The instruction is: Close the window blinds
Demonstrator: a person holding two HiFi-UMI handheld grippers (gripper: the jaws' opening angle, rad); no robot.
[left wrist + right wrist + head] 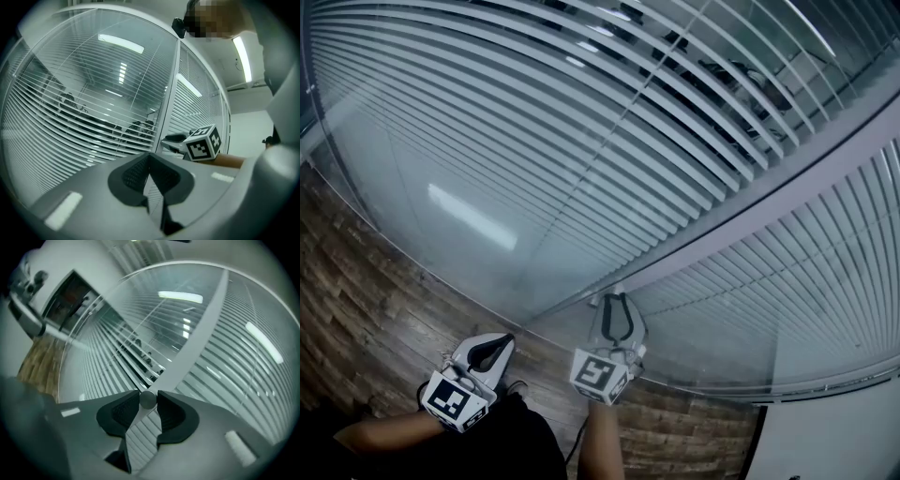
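White slatted blinds (581, 141) hang behind glass panes, split by a pale upright frame bar (750, 211); the slats stand part open, with a room visible between them. A small round grey knob (148, 399) sits at the frame bar (197, 343). My right gripper (148, 401) has this knob between its fingertips, pads pressed on both sides. In the head view the right gripper (617, 298) reaches to the bar's lower end. My left gripper (508, 339) hangs back to the left, away from the glass, its jaws (150, 157) shut on nothing.
Wood-plank floor (366, 291) runs along the glass at the left. A white wall (834, 441) meets the window at the lower right. Office chairs (68, 101) show through the slats. A door with a metal handle (28, 319) stands left of the panes.
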